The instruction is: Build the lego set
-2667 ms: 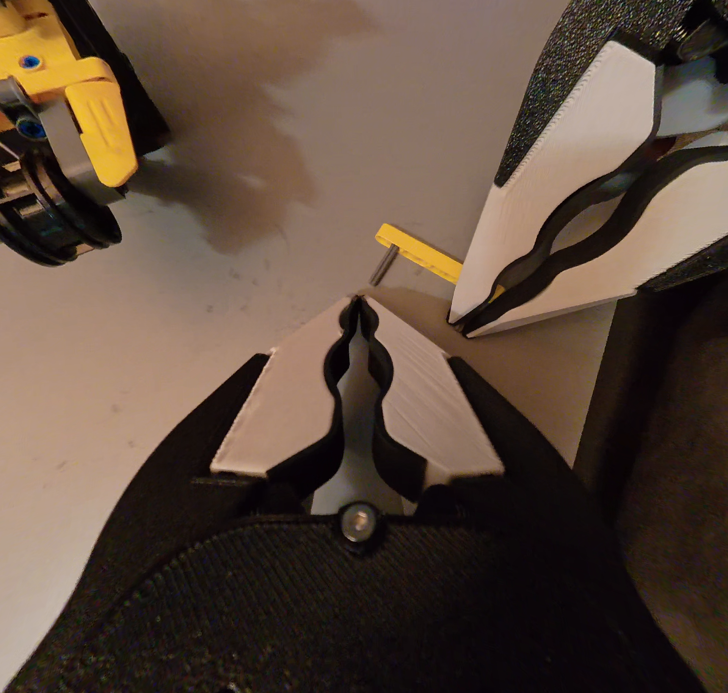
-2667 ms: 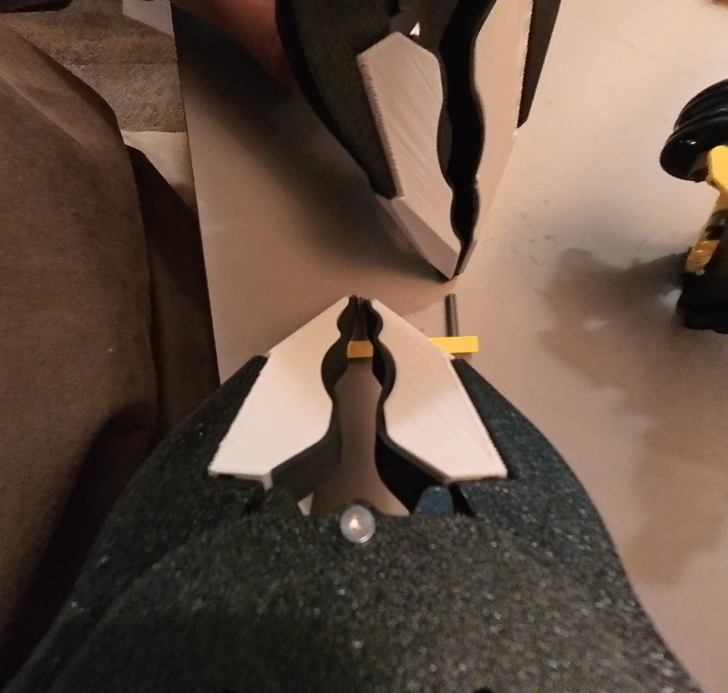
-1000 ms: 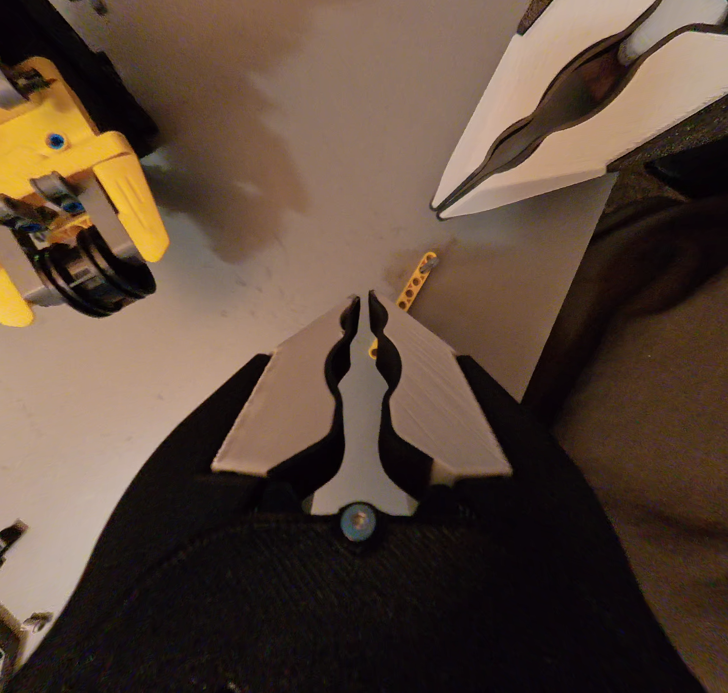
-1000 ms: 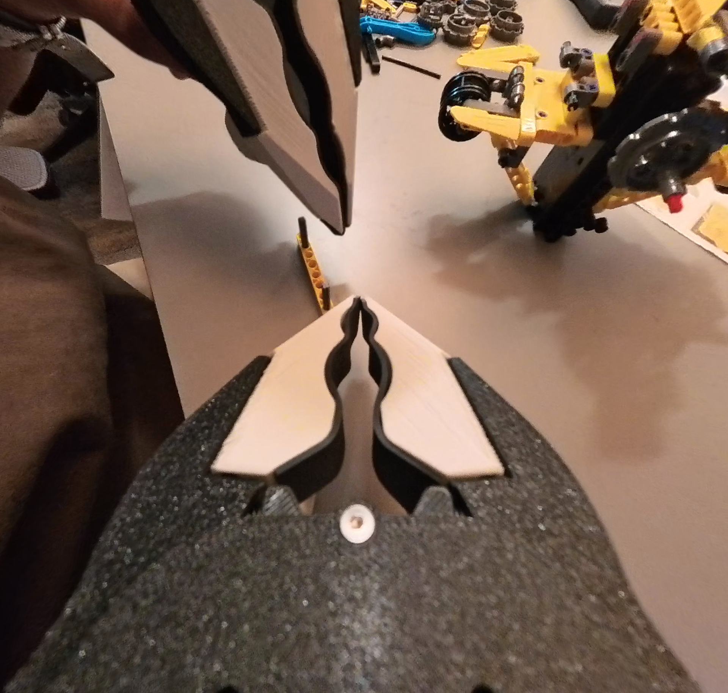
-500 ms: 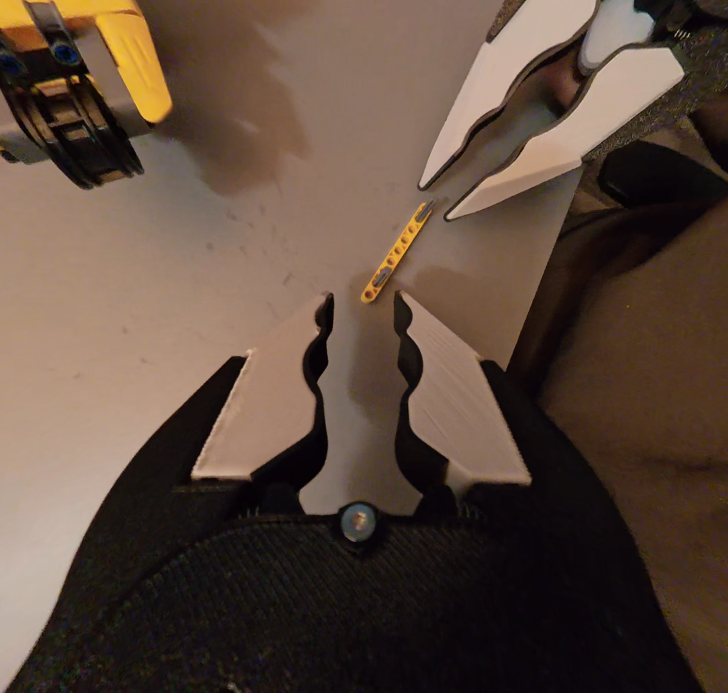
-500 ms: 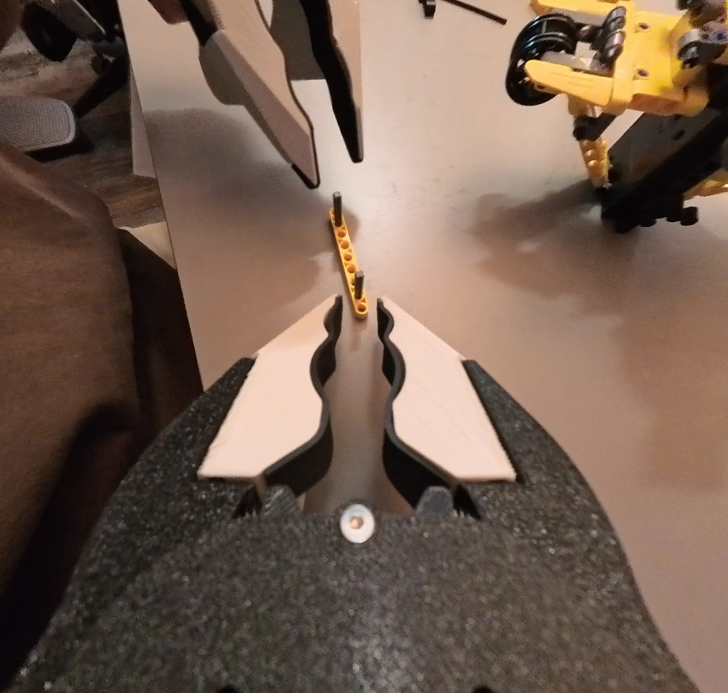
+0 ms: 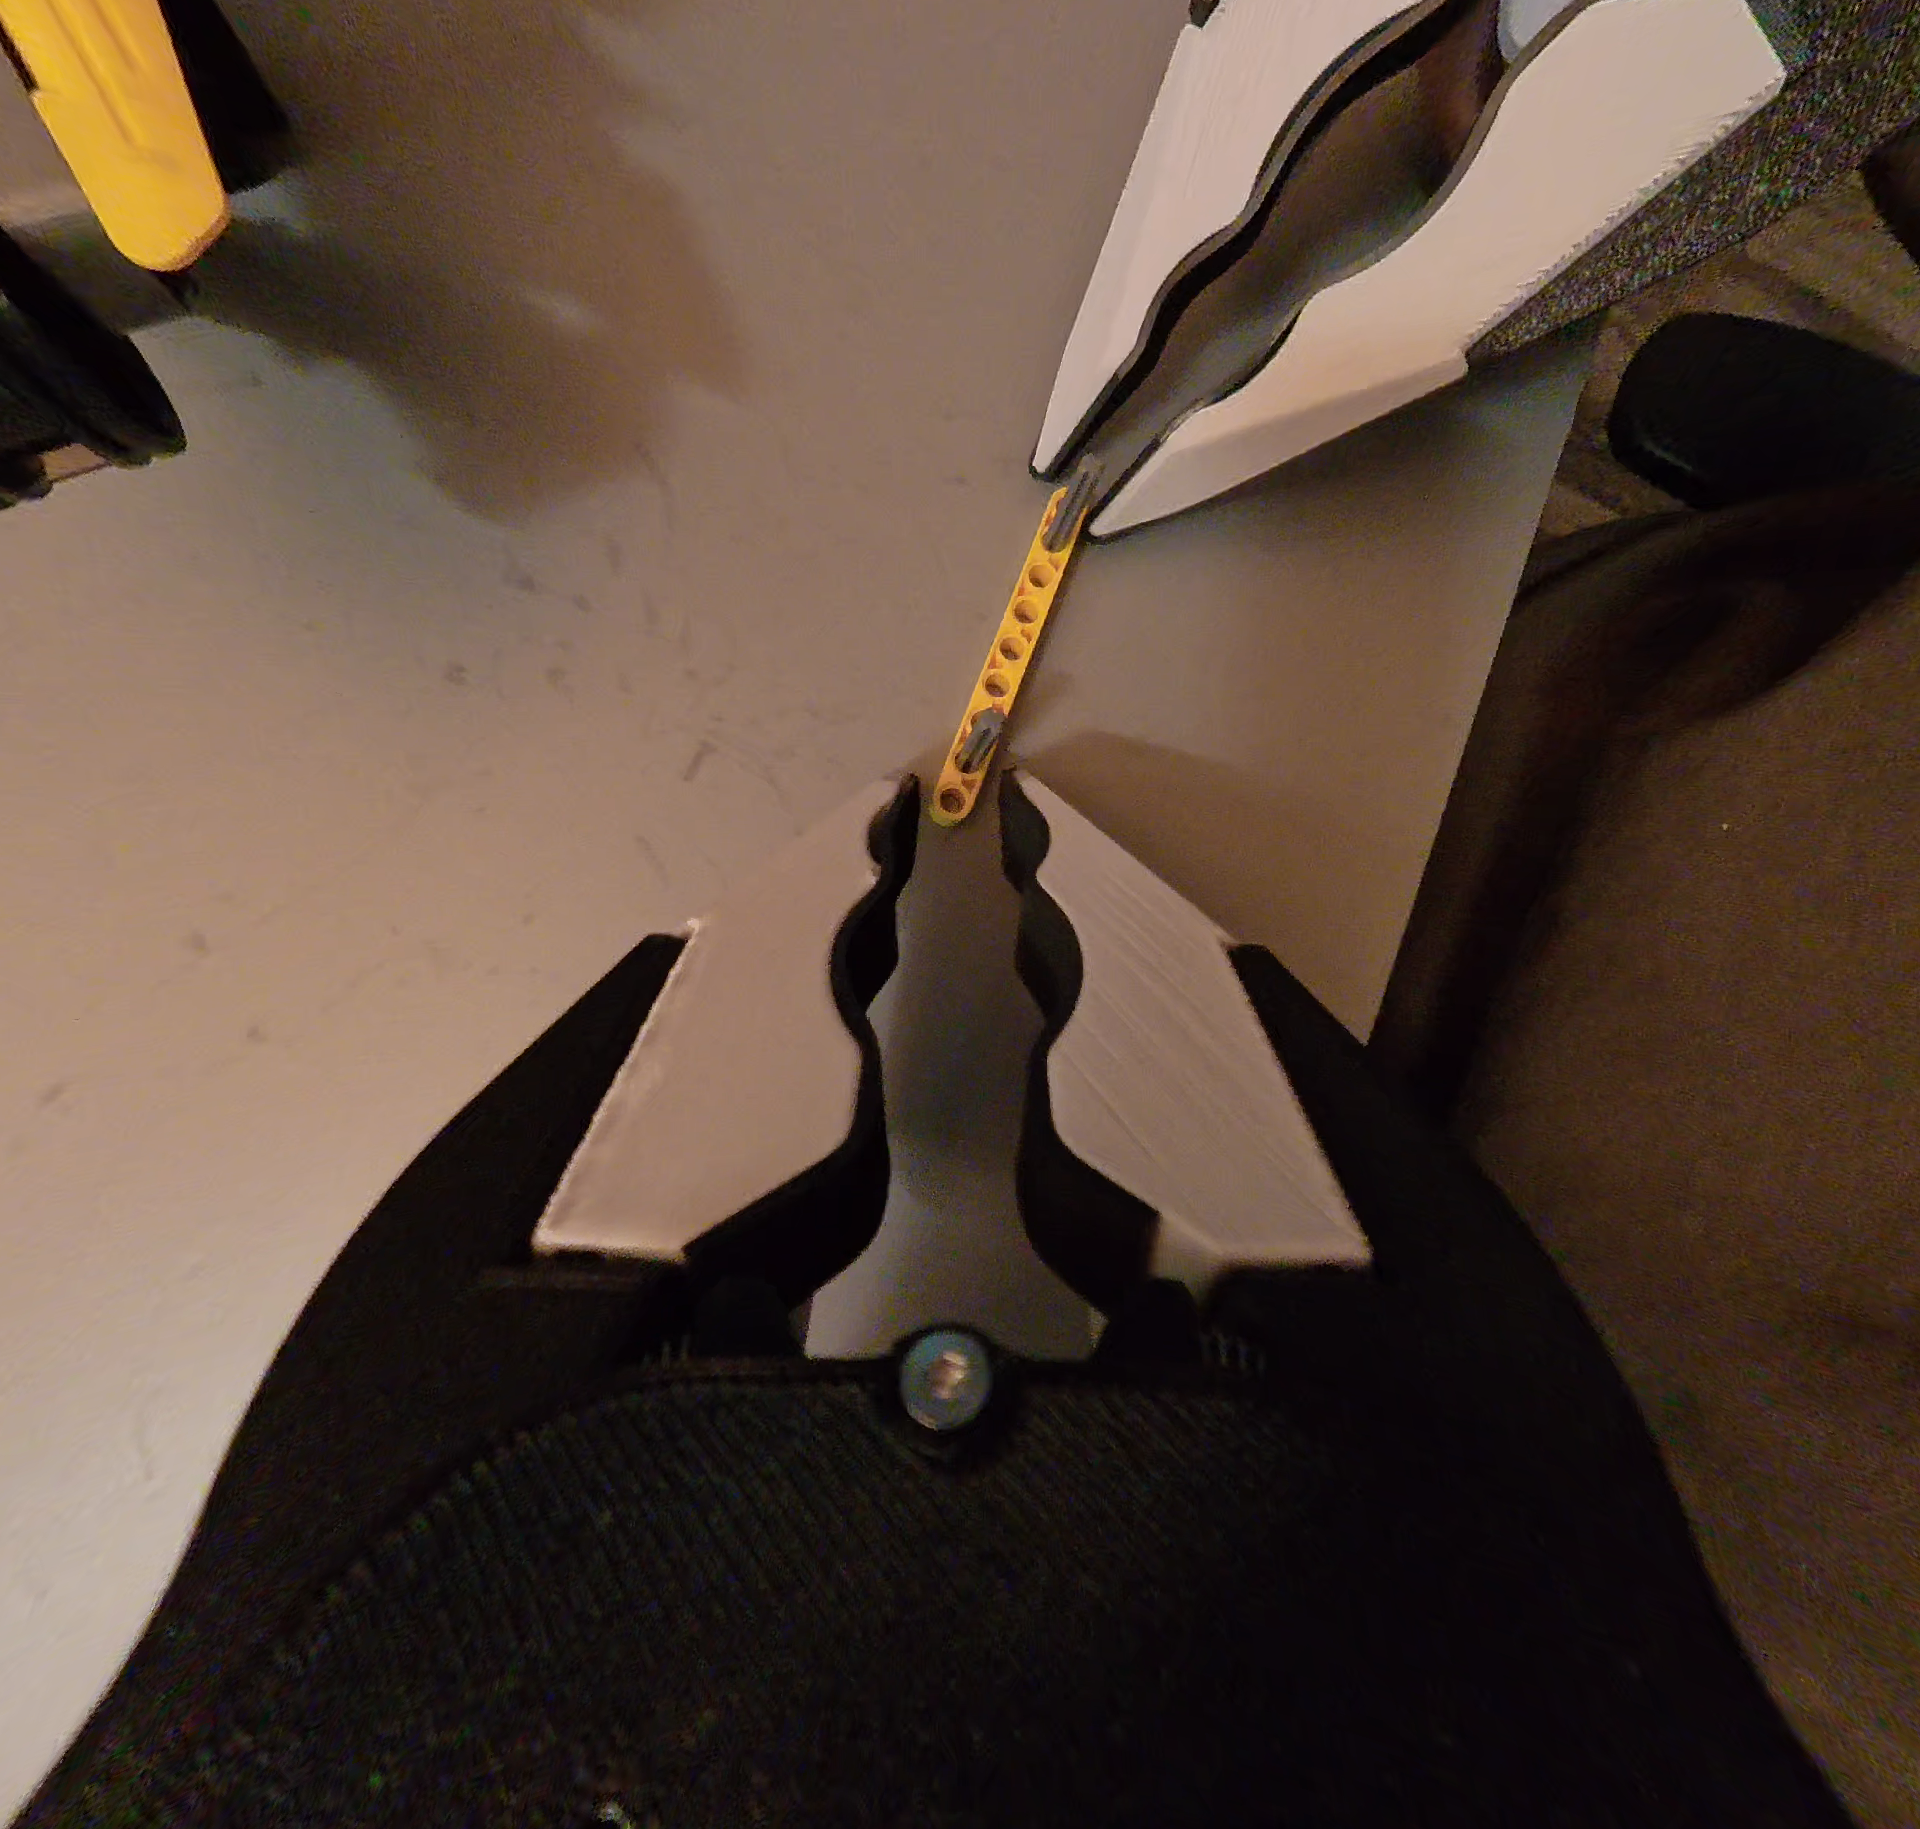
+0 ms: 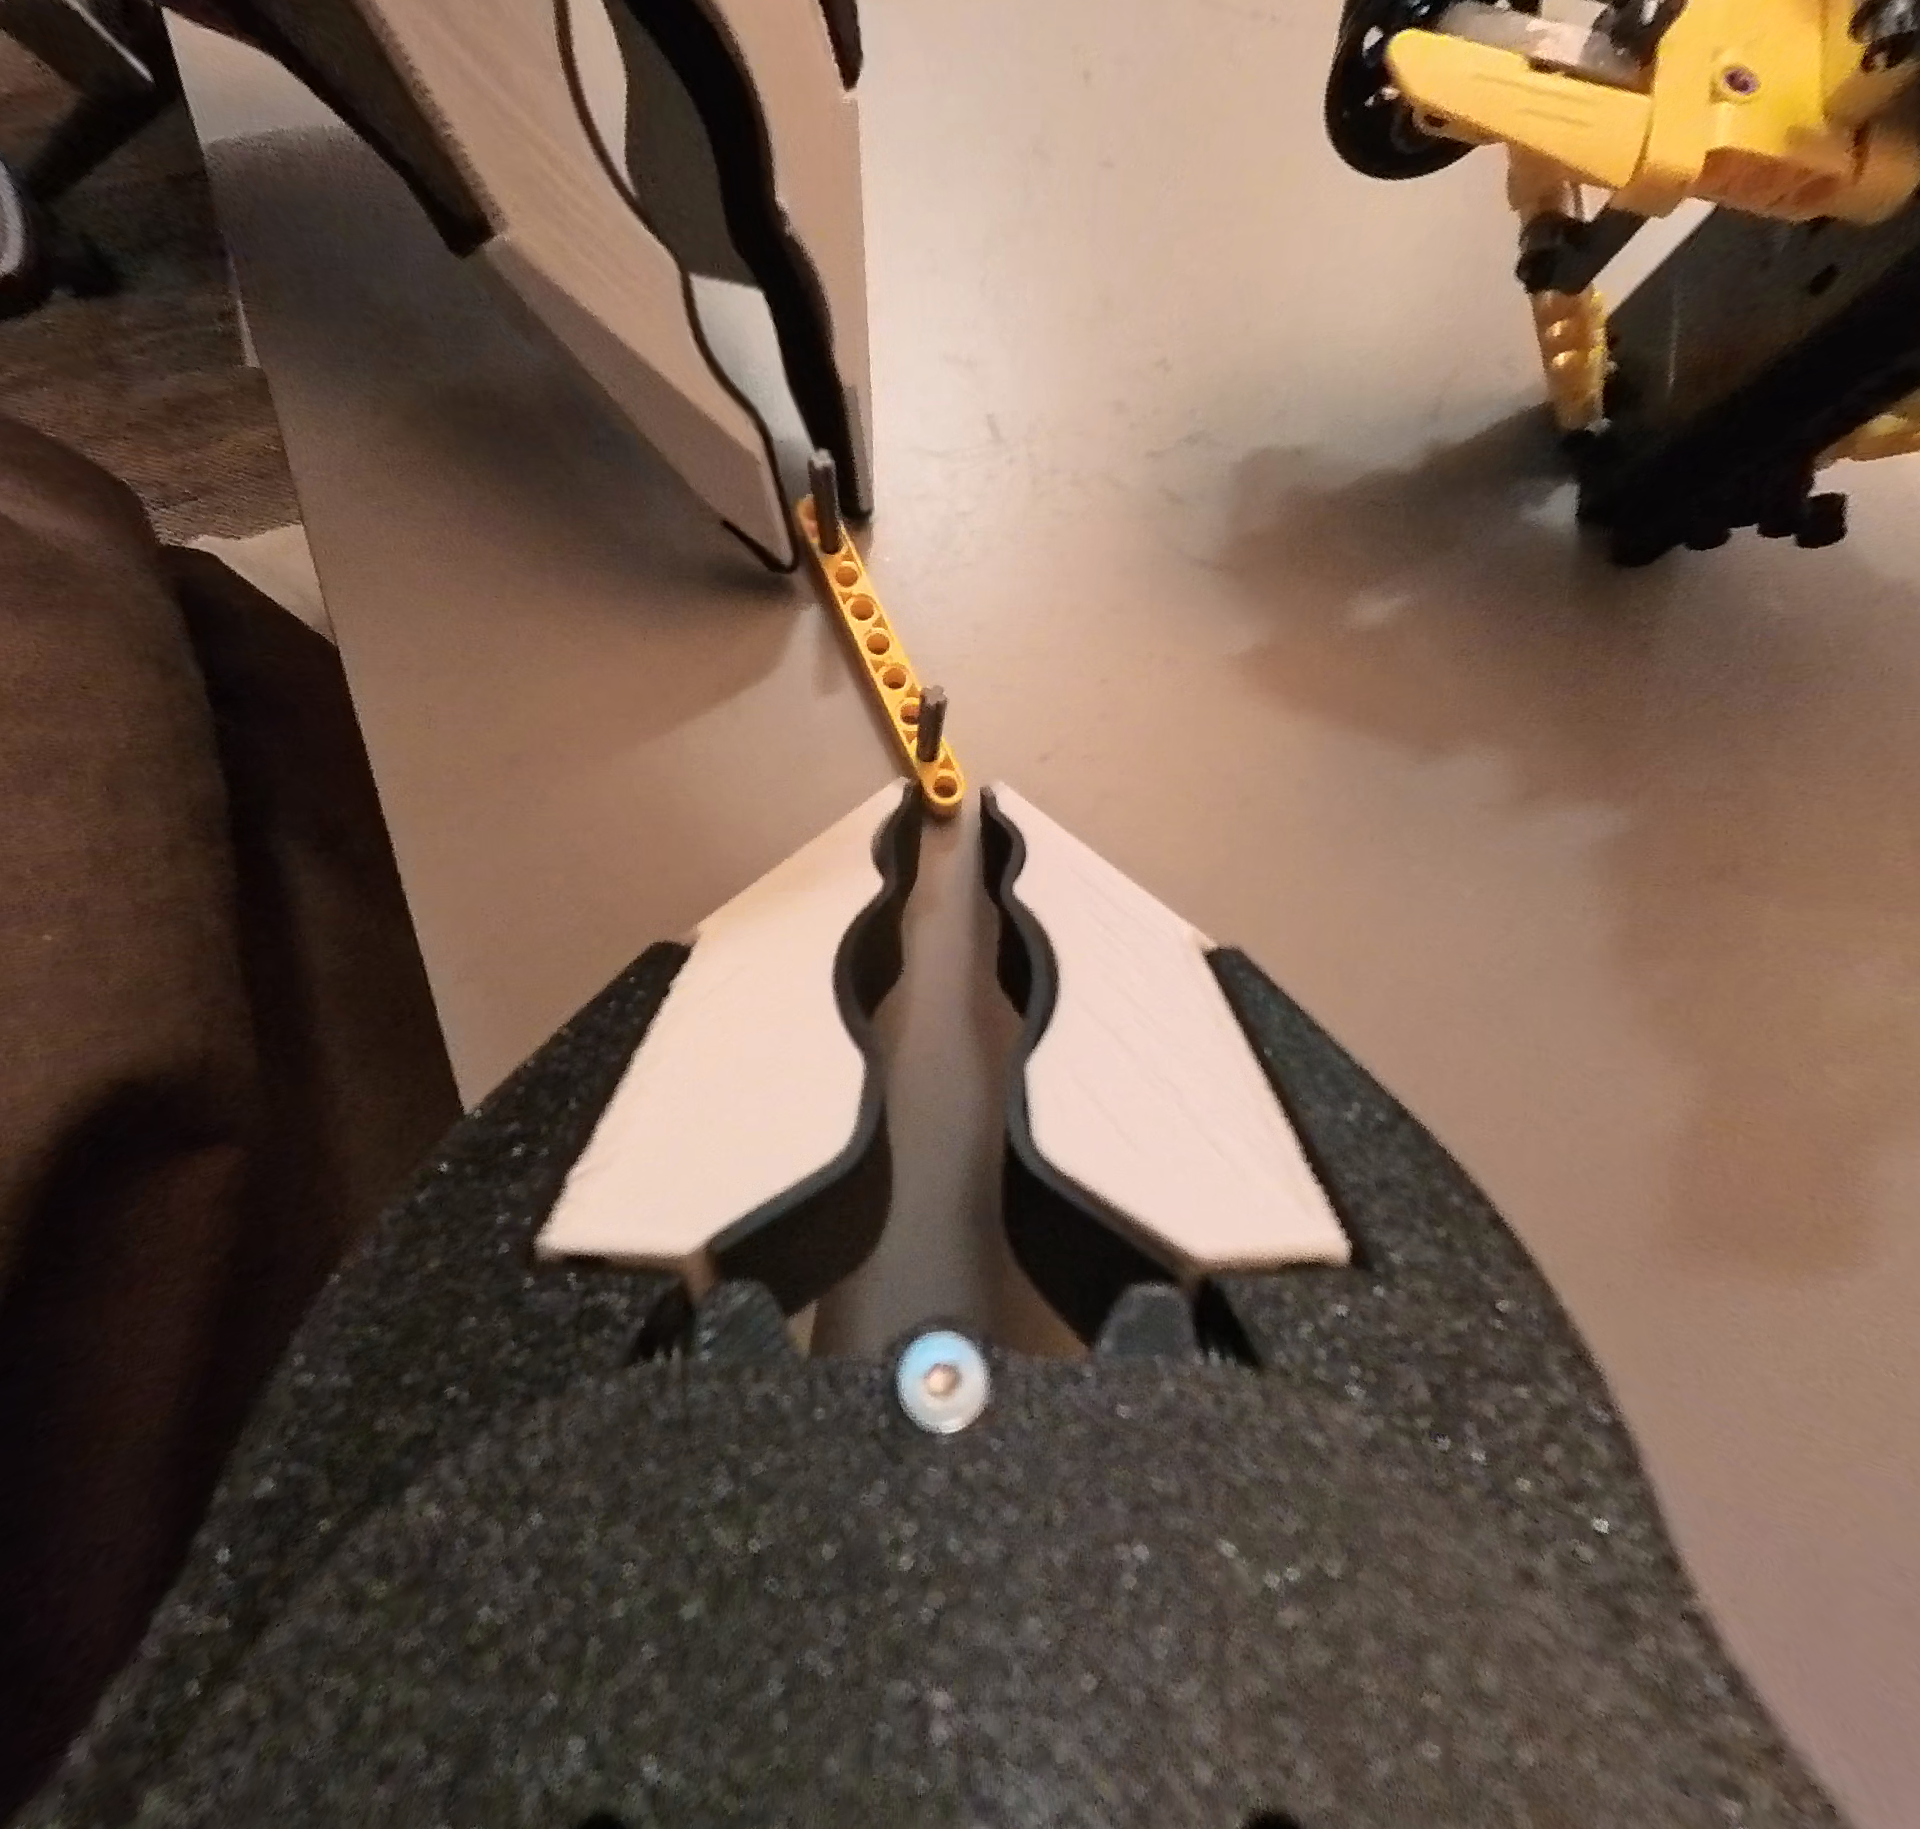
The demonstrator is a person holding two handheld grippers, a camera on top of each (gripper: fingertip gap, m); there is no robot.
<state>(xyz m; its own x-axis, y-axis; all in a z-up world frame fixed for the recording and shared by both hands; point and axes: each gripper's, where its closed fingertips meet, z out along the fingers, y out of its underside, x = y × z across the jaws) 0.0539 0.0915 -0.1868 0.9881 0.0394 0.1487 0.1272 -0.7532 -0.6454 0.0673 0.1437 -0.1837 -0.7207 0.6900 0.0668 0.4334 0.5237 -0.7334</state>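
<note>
1. Left wrist view: grey scuffed worktop, its edge at right. Left claw parted, its tips flanking one end of the yellow beam, which lies flat with two dark pins. Right claw parted at the far end.
2. Right wrist view: right claw parted at the beam's near end; left claw opposite. Yellow-black model stands well apart.
</note>
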